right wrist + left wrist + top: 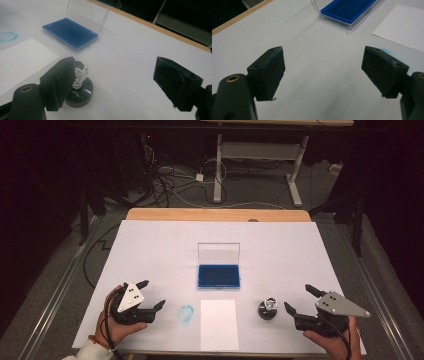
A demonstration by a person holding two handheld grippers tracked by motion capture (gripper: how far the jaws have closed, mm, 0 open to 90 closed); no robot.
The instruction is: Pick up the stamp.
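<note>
With both my left gripper [151, 295] and right gripper [298, 299] spread wide and empty, the stamp [268, 308] stands upright just left of the right one, near the table edge; I'd pinch its slick, likely hard clear knob [80, 72]

Overhead plus two close claw-cameras

A white sheet [150, 265] is covering the wooden table [218, 214]. A blue smudge ring [186, 314] is showing beside the paper's left edge. Behind the table, cables [165, 180] are lying on the floor beside a desk frame [257, 160].
</note>
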